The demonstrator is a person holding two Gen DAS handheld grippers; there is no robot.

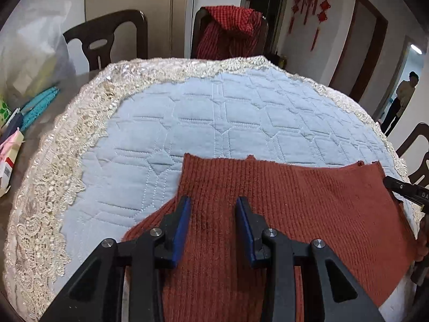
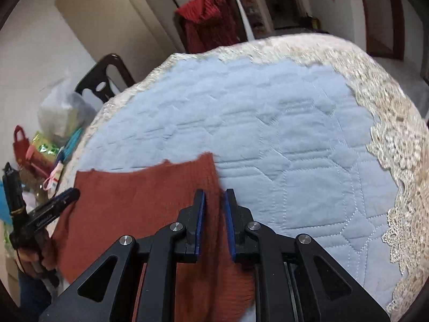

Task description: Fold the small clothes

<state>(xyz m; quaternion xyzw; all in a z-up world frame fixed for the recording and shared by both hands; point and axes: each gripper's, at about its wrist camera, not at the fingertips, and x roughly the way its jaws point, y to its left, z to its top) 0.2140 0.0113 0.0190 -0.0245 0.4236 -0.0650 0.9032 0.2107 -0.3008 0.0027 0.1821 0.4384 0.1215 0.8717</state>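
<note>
A rust-red ribbed knit garment (image 1: 281,214) lies on the blue quilted table cover (image 1: 201,112), on its near side. My left gripper (image 1: 214,206) hovers over the garment's left part with its blue pads (image 1: 185,220) apart; the knit runs flat between and under them without being pinched. My right gripper (image 2: 214,201) has its pads close together on the garment's right edge (image 2: 211,177), and the knit passes between them. Each gripper shows at the side of the other view: the right gripper (image 1: 388,182) at the garment's right edge, the left gripper (image 2: 71,194) over its left edge.
The cover's cream lace border (image 1: 48,187) rings the round table. Dark chairs (image 1: 107,37) stand behind it, one draped with a red checked cloth (image 1: 230,26). Bags, boxes and teal items (image 1: 40,102) crowd the left side. A person (image 1: 405,94) stands in a far doorway.
</note>
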